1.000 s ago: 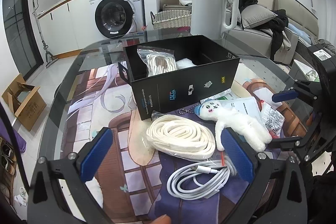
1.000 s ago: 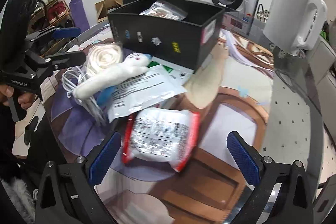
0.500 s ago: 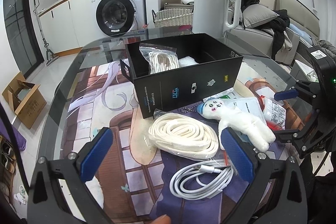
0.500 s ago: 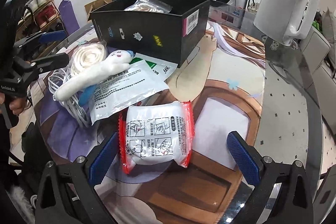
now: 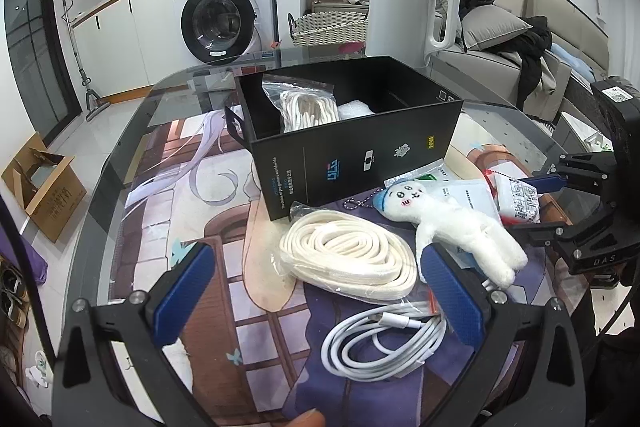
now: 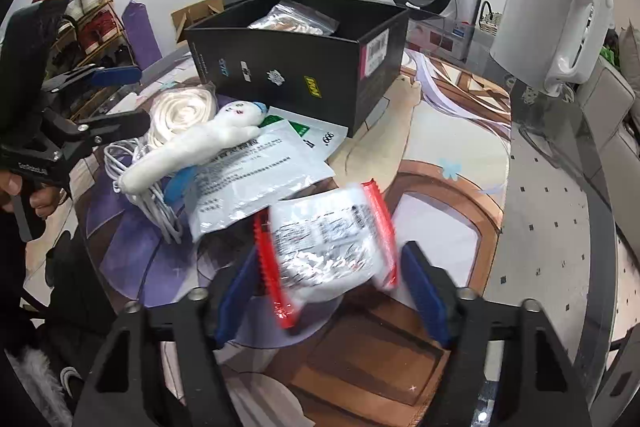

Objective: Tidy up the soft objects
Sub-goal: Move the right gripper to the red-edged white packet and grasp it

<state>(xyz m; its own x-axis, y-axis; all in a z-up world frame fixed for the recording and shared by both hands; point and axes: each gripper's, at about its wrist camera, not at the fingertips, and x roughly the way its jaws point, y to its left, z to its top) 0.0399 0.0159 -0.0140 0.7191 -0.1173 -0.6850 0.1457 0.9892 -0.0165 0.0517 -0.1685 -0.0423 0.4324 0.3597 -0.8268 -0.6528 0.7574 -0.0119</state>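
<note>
A white packet with red edges [image 6: 328,239] lies between the blue pads of my right gripper [image 6: 328,287], whose jaws are closing and pressing its sides; it looks tilted and blurred. In the left wrist view that right gripper [image 5: 528,205] holds the packet [image 5: 516,197] at the far right. My left gripper [image 5: 320,287] stands open and holds nothing, above a bagged coil of white rope [image 5: 348,255] and a white cable [image 5: 384,343]. A white plush doll [image 5: 460,227] lies on flat white pouches [image 6: 256,179]. The black box [image 5: 360,163] holds another bagged rope [image 5: 304,107].
A white kettle [image 5: 408,15] stands behind the box on the glass table [image 6: 560,227], whose printed mat covers the middle. A washing machine [image 5: 224,15] and a cardboard box [image 5: 44,183] on the floor lie beyond the table's edge. A hand [image 6: 24,195] grips the left gripper's handle.
The right gripper's jaws have come in from wide open onto the red-edged packet, which has tipped up and blurred. The left gripper, the doll, rope and cable have stayed put.
</note>
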